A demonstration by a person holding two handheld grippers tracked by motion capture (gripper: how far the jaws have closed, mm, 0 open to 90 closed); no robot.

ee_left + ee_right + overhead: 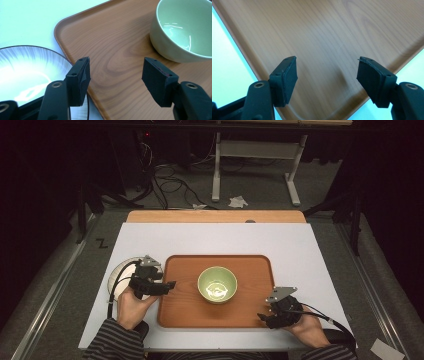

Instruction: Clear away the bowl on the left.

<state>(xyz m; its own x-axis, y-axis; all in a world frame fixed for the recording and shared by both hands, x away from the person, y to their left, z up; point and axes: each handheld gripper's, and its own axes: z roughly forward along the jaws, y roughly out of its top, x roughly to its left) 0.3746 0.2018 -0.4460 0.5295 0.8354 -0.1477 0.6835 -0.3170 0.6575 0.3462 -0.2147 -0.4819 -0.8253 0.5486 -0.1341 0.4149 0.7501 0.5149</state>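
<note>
I am looking across the white tabletop (300,245) from left to right. At the far left a striped plate (116,270) is lying just beside the wooden tray (250,290). I am holding my left hand-held gripper (170,284) over the tray's left edge, jaws standing wide with nothing between them. The green bowl (217,284) is sitting upright in the middle of the tray. At the right, my right hand-held gripper (262,316) is hovering over the tray's near right corner, jaws also gaping wide and empty.
</note>
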